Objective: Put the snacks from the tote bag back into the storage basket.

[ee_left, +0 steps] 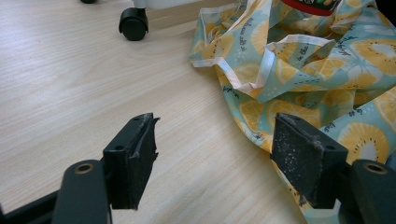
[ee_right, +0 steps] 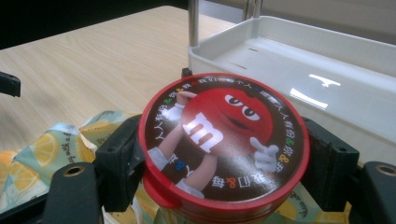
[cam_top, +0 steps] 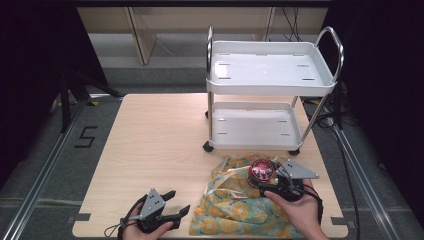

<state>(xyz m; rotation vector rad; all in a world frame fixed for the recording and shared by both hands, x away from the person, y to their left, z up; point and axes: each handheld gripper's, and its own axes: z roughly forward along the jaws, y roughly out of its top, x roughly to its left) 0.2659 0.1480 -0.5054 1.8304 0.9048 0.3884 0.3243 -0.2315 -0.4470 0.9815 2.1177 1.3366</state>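
A round red candy tin with a red cartoon figure on its lid is clamped between the jaws of my right gripper. In the high view the tin hangs just above a crumpled cloth bag printed with lemon slices, at the table's front right. The same bag lies beyond my left gripper, whose jaws stand open and empty with the right pad at the bag's edge. My left gripper sits near the table's front edge, left of the bag.
A white two-tier cart with chrome handles stands on the table at the back right, its lower tray just behind the tin. One of its black castors is ahead of the left gripper. Bare wood spreads to the left.
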